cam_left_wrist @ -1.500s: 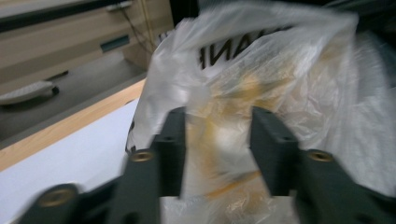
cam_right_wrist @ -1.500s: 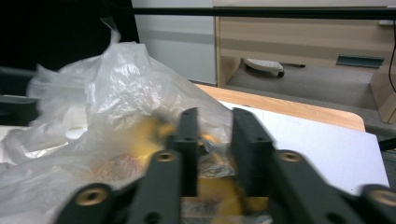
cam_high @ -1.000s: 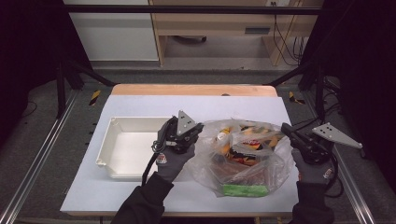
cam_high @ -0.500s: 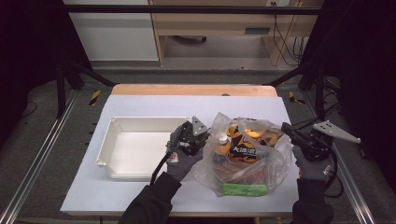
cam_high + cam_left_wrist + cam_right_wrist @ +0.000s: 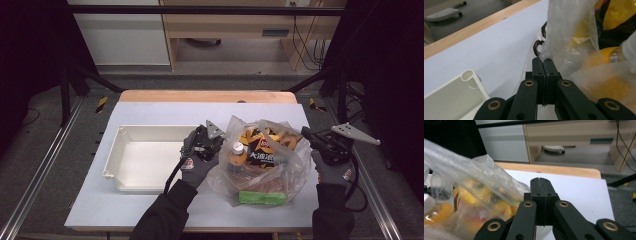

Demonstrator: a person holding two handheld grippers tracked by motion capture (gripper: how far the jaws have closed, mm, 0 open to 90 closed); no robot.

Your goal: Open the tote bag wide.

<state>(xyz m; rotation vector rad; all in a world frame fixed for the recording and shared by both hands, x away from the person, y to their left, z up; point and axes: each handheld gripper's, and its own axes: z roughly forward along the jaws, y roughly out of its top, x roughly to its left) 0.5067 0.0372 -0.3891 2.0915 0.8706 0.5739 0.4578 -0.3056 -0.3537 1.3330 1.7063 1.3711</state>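
Holding the clear crinkled plastic bag (image 5: 260, 160) of snacks open from both sides, apparently to free its contents for the empty white rectangular plastic tray (image 5: 145, 165) just left of it. Left gripper (image 5: 543, 62) clamped on the bag's left rim; right gripper (image 5: 540, 182) clamped on its right rim. Bag resting mid-table, orange drink bottle (image 5: 236, 157) and black-and-yellow crisp packet (image 5: 262, 150) inside.

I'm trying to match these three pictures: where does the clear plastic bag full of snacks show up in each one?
High view: the clear plastic bag sits right of centre on the table, between the two grippers.
Left gripper view: it fills the right side, its film pinched in the shut jaws.
Right gripper view: it billows at the left, its film running to the shut jaws.
Shared landmark: the table's wooden far edge.
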